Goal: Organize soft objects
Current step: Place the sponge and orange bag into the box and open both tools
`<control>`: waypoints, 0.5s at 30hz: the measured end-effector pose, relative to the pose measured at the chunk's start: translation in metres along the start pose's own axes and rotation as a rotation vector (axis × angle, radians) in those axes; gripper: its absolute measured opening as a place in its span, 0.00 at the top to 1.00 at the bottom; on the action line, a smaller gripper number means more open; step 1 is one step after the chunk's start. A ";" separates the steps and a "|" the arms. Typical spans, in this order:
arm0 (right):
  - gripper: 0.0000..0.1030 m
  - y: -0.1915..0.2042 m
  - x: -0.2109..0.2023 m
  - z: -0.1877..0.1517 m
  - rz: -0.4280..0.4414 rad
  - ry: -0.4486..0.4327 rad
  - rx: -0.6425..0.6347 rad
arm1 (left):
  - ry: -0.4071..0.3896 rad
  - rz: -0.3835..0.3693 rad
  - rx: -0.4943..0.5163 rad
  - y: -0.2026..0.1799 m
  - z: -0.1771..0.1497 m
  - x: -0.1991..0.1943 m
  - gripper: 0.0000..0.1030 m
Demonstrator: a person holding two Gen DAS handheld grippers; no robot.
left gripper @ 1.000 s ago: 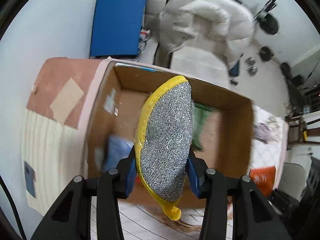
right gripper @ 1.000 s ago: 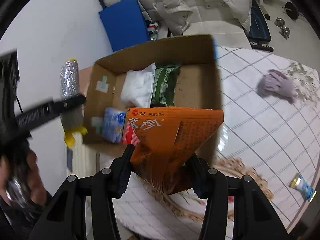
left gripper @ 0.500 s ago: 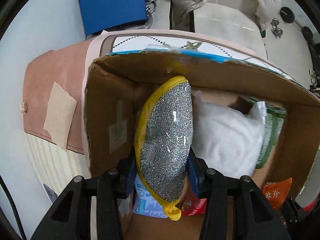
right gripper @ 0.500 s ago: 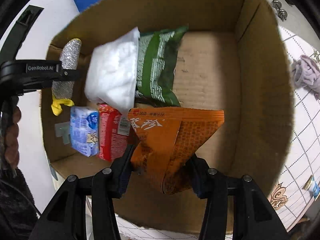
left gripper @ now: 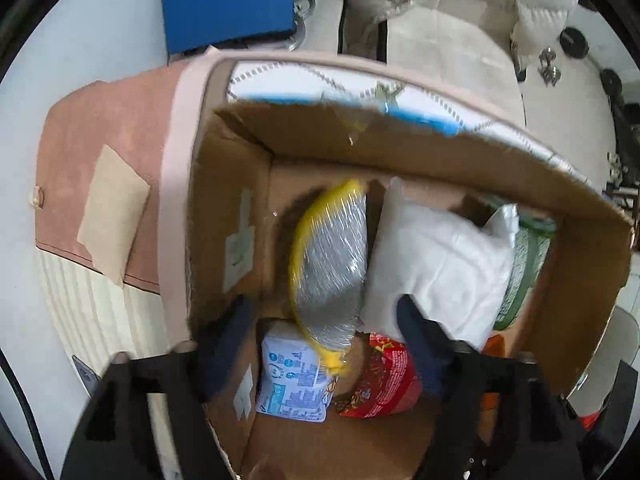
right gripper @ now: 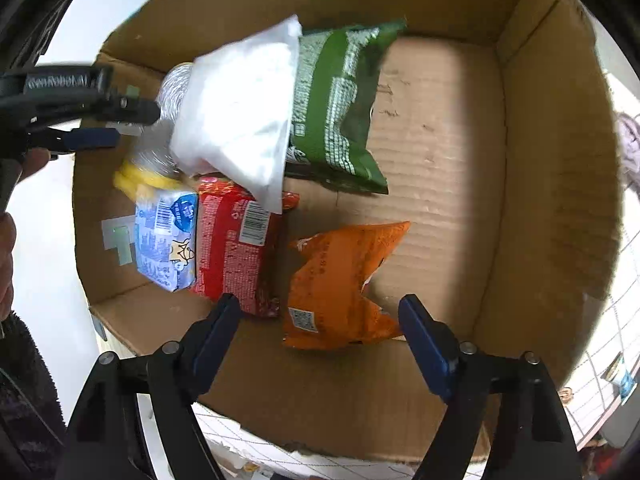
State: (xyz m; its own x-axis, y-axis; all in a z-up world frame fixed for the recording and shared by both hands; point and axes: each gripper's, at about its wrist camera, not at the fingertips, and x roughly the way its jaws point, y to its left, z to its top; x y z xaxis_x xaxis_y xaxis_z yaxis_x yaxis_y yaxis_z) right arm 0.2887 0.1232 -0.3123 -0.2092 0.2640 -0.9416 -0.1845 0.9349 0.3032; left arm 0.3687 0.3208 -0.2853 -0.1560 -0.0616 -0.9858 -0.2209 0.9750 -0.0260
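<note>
Both grippers hang over an open cardboard box (left gripper: pixel 580 280) (right gripper: pixel 540 160). My left gripper (left gripper: pixel 324 320) has its jaws opening; the silver scrubber with the yellow rim (left gripper: pixel 332 264) (right gripper: pixel 160 148) is blurred, free of the pads, dropping beside a white bag (left gripper: pixel 436 264) (right gripper: pixel 240 116). My right gripper (right gripper: pixel 320 312) also has its jaws opening; the orange snack bag (right gripper: pixel 340 284) lies loose on the box floor between its fingers, untouched. A blue-white packet (left gripper: pixel 292 380) (right gripper: pixel 168 240), a red packet (left gripper: pixel 384 380) (right gripper: pixel 236 248) and a green bag (left gripper: pixel 524 264) (right gripper: pixel 340 108) lie in the box.
The box stands on a table with a white patterned cloth (left gripper: pixel 400 96) (right gripper: pixel 624 320). The right half of the box floor (right gripper: pixel 440 140) is bare. A pink cushion (left gripper: pixel 120 120), a blue board (left gripper: pixel 228 0) and a white coat (left gripper: pixel 440 0) lie beyond. A small packet (right gripper: pixel 622 376) rests on the cloth.
Both grippers came down into the box, then their jaws parted. The scrubber left the left pads and the orange bag fell from the right pads onto the box floor.
</note>
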 end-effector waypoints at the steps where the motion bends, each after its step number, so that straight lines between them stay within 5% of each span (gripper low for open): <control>1: 0.19 0.001 -0.003 -0.001 -0.010 -0.008 0.001 | -0.004 -0.012 -0.003 0.001 -0.001 -0.003 0.25; 8: 0.00 0.001 -0.029 -0.007 -0.021 -0.062 0.016 | -0.089 -0.003 0.003 0.004 -0.019 -0.030 0.03; 15: 0.00 0.002 -0.056 -0.029 -0.103 -0.141 0.014 | -0.229 -0.002 0.010 0.004 -0.084 -0.059 0.03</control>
State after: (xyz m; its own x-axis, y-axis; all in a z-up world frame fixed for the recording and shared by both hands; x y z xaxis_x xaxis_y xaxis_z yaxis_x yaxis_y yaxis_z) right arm 0.2721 0.1033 -0.2549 -0.0533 0.1961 -0.9791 -0.1847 0.9617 0.2027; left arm 0.2961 0.3106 -0.2130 0.0674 -0.0145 -0.9976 -0.2113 0.9770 -0.0285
